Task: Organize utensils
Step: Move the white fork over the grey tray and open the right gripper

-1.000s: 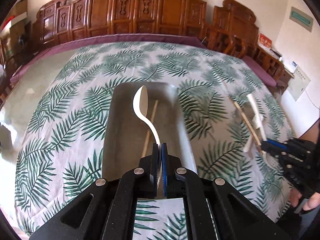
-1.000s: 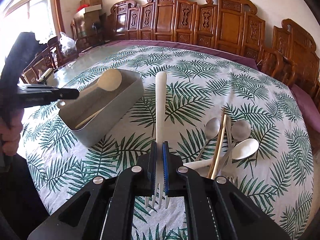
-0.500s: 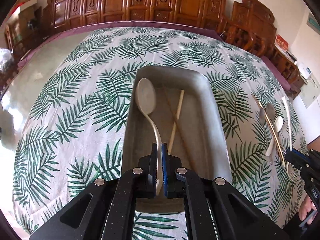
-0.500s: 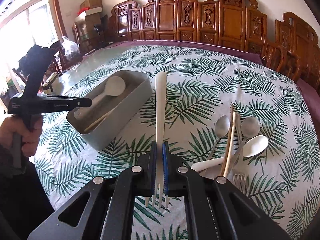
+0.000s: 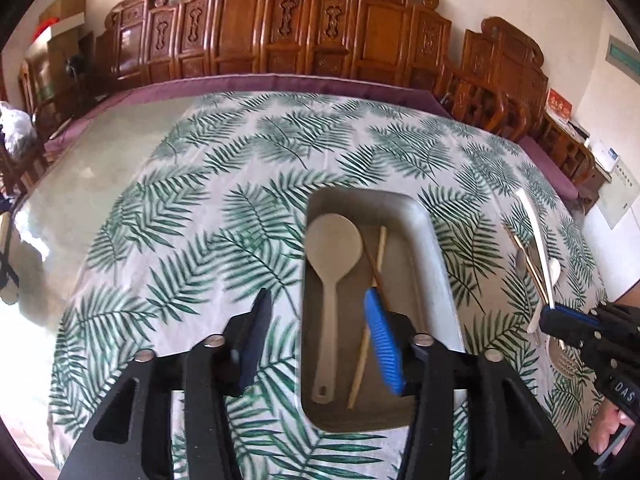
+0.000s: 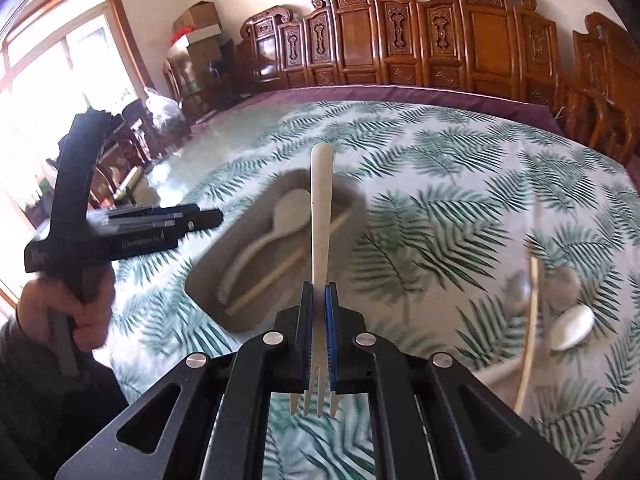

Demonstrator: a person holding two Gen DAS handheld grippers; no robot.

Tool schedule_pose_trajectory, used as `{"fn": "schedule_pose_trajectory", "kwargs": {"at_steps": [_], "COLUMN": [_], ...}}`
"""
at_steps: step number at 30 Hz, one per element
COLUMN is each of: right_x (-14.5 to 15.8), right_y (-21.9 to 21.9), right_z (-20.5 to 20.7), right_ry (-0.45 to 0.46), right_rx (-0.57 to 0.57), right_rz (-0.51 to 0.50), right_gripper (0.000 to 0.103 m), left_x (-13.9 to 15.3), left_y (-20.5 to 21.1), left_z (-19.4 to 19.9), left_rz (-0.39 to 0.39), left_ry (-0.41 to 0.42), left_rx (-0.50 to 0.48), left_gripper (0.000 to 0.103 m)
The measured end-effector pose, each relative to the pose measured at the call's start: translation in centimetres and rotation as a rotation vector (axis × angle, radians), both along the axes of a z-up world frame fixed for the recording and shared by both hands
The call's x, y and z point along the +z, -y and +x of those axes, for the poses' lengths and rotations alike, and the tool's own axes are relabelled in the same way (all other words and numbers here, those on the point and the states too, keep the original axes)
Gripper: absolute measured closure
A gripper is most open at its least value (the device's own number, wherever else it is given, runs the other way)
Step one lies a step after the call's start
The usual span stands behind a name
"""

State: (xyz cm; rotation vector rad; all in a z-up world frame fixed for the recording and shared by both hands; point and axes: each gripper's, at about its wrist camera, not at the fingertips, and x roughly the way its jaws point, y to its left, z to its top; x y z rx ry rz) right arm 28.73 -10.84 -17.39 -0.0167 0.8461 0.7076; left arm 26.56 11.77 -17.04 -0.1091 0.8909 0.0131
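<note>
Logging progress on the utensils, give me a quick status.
Left gripper jaws opening, nothing between them. Spoon lies in tray. Right gripper shut on fork. Path to tray clear.

One grey tray (image 5: 436, 256). Inside it: one beige spoon (image 5: 333, 256), two chopsticks (image 5: 366, 350). One cream fork (image 6: 321, 224). Loose pile on tabletop, blurred: one white spoon (image 6: 572, 326), two grey spoons (image 6: 520, 282), chopsticks (image 6: 529, 332), count unclear.

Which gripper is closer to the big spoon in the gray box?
Left. The left gripper, jaws opening, hangs right over the spoon in the box. The right gripper holds a fork, off to one side.
</note>
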Motion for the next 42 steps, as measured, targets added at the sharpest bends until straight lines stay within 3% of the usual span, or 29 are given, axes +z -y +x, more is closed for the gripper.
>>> {"fn": "schedule_pose_trajectory", "kwargs": {"at_steps": [4,11,24,34,42], "right_x": [0.4,-0.4,-4.4,-1.5,0.9], "right_y": [-2.2,-6.2,-9.6,-5.9,2.8], "right_z": [1.4,3.7,4.1,2.9,1.2], "right_ry": [-0.02,-0.057,-0.133,-0.034,0.101], "right_rx": [0.0,0.007,0.04,0.033,-0.067], "right_rz": [0.041,0.049,0.005,0.006,-0.098], "right_gripper": [0.096,0.096,0.094,0.094,0.094], "left_x": [0.6,1.5,1.5,2.0,2.7], "left_y": [-1.7,-3.8,-4.7,-3.0,1.7], "left_z": [0.0,-0.2,-0.4,-0.3,0.3], "left_rz": [0.027,0.035,0.031,0.014,-0.013], "left_ry": [0.017,0.052,0.048,0.063,0.092], "left_rx": [0.034,0.068,0.083,0.056,-0.037], "left_gripper": [0.032,0.018,0.016,0.016,0.016]}}
